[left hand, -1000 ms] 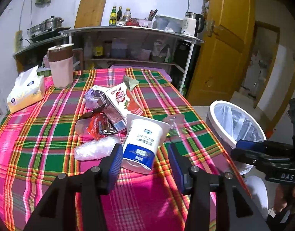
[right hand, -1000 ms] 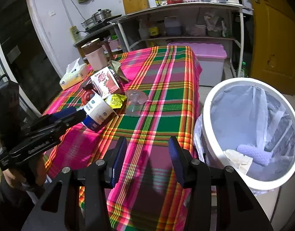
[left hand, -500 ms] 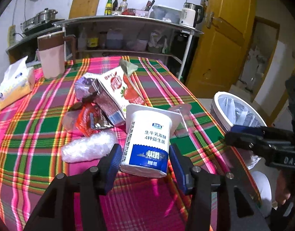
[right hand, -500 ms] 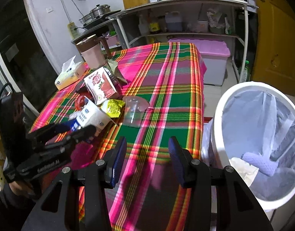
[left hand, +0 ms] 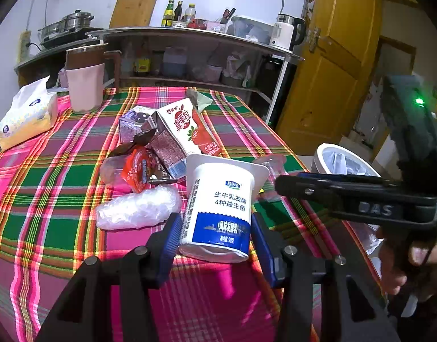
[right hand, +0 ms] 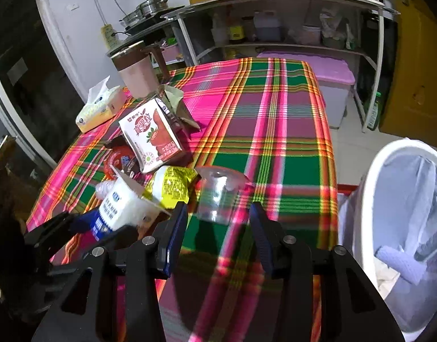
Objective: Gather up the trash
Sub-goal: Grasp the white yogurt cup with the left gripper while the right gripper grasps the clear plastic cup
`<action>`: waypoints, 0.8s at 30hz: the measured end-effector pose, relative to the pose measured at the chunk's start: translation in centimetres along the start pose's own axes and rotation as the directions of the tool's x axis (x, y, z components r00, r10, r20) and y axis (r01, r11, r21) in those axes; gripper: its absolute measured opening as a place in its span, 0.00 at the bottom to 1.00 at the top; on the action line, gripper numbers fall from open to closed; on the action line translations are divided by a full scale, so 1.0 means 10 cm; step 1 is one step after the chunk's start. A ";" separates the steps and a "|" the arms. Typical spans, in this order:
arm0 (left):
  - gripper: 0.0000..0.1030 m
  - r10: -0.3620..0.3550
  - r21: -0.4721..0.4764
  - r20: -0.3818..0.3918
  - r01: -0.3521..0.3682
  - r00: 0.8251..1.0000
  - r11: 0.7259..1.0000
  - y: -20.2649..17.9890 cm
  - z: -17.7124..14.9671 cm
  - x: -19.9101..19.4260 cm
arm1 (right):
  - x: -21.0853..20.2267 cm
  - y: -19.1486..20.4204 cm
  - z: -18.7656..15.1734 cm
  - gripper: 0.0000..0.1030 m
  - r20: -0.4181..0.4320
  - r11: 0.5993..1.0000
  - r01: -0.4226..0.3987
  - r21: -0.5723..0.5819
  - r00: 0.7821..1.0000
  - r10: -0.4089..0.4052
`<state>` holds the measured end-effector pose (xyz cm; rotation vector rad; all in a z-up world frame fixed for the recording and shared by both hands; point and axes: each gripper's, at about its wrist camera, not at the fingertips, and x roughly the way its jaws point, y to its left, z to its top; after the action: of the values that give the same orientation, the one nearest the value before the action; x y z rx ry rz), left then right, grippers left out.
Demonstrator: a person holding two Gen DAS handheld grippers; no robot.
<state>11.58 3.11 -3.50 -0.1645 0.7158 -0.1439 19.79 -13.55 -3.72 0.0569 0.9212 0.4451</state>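
Left wrist view: a surface [left hand: 61, 176] in pink and green plaid fills the frame, with kitchen shelves [left hand: 190, 37] behind and a yellow door [left hand: 332, 65] to the right. A pink jug [left hand: 86, 81] and a tissue pack [left hand: 26, 115] sit at the far left corner. The near half of the cloth lies bare; the right edge drops off toward a white trash bin [left hand: 343, 162] on the floor. The left tongs [left hand: 215, 242] stand about halfway apart around the yogurt cup [left hand: 221, 208], which lies on its side, white with a blue band, base toward the camera; whether the pads press on it I cannot tell. Behind it lie a strawberry milk carton [left hand: 190, 128], a red wrapper [left hand: 136, 168] and a crumpled clear bag [left hand: 138, 211]. The other tool reaches in from the right, held by a hand [left hand: 403, 265].

Right wrist view: the same plaid cloth runs to a far edge with a purple-lidded box [right hand: 329, 85] beyond. The bin, lined with a bag, stands right of the surface's edge, some trash already inside. The right tongs [right hand: 218, 233] hover with a middling gap, nothing between them, and a clear plastic cup [right hand: 218, 193] sits just ahead. A yellow wrapper [right hand: 173, 185] lies beside it.
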 end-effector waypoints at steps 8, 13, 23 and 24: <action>0.48 -0.008 -0.010 0.001 0.008 1.000 1.000 0.03 0.00 -0.01 | 0.16 0.01 0.03 0.28 -0.023 1.000 0.019 0.007 1.000 -0.018; 0.48 0.006 -0.008 0.001 -0.006 1.000 1.000 0.02 -0.01 -0.04 | 0.07 0.00 -0.01 0.27 -0.001 1.000 0.015 0.005 1.000 -0.015; 0.47 0.020 0.002 0.029 -0.020 0.999 1.000 -0.11 -0.04 -0.29 | -0.24 -0.01 -0.15 0.27 0.043 1.000 -0.007 0.007 0.999 0.007; 0.47 0.021 0.003 0.032 -0.021 0.999 1.000 -0.13 -0.04 -0.31 | -0.27 -0.01 -0.17 0.27 0.048 1.000 -0.011 0.009 0.999 0.011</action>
<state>8.89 2.42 -1.55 -0.1563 0.6855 -0.1222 17.10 -14.96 -2.69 0.0808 0.8766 0.4482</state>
